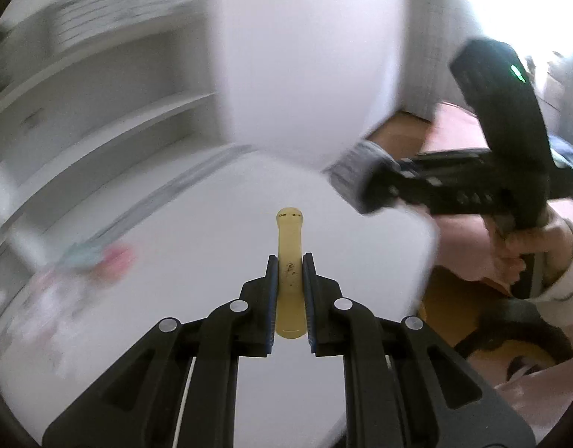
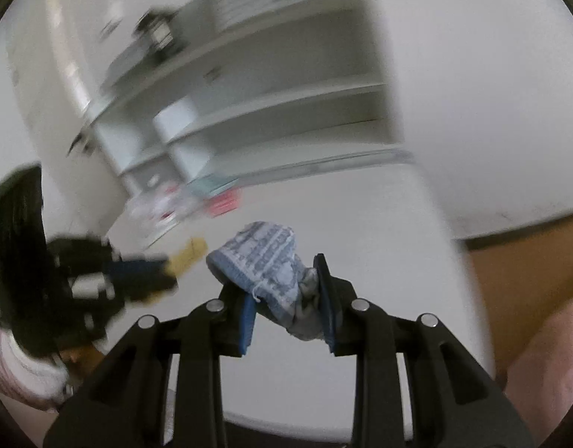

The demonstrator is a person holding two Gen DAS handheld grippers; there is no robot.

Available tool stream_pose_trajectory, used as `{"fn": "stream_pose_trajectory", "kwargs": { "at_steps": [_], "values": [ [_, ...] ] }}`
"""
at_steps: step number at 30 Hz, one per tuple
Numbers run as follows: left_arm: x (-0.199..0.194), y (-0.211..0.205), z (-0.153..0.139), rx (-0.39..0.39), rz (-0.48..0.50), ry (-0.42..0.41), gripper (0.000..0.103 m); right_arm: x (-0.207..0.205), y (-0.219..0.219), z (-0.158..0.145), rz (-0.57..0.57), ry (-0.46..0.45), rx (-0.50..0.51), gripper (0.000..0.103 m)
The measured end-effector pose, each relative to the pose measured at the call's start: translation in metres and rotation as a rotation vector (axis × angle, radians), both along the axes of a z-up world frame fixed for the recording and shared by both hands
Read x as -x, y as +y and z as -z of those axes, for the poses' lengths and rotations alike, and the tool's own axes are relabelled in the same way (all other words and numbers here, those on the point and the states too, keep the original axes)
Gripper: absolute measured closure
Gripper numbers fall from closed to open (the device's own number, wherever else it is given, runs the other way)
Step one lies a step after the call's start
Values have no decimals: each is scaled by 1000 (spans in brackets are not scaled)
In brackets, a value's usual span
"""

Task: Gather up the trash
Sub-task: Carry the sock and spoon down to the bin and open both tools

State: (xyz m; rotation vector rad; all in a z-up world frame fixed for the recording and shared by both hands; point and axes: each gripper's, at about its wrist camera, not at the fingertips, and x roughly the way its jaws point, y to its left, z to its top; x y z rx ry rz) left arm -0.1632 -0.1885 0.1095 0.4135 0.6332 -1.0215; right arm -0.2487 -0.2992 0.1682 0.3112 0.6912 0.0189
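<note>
In the left wrist view my left gripper (image 1: 290, 263) is shut on a flat yellowish stick (image 1: 289, 235) that pokes out past its blue pads over the white table (image 1: 197, 224). The right gripper (image 1: 376, 190) shows blurred at the right of that view, a grey-blue wad in its jaws. In the right wrist view my right gripper (image 2: 286, 278) is shut on a crumpled blue-and-white printed wrapper (image 2: 264, 261). The left gripper (image 2: 167, 276) appears blurred at the left there, with the yellowish stick (image 2: 187, 254) in it.
White shelving (image 2: 271, 104) stands behind the table. Blurred pink and teal items (image 1: 99, 257) lie at the table's far left edge. Brown floor (image 2: 518, 272) shows past the table's right side. A person's hand (image 1: 525, 250) grips the right tool's handle.
</note>
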Motion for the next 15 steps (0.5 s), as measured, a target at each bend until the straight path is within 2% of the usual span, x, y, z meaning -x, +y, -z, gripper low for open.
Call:
{"fn": "stream_pose_trajectory", "kwargs": {
  "at_steps": [4,8,12,15],
  "values": [
    [48,-100,16,-15,165,29,91,65,-82,1,180,-19,-54,74],
    [94,-179,46,-85,294,53,91,126,-160,30,348,11,-140,74],
    [140,-254,97,-209,412,81,91,172,-225,95,479,87,-280,74],
    [150,-293,151,-322,438,113,91,191,-255,156,536,167,-394,74]
  ]
}}
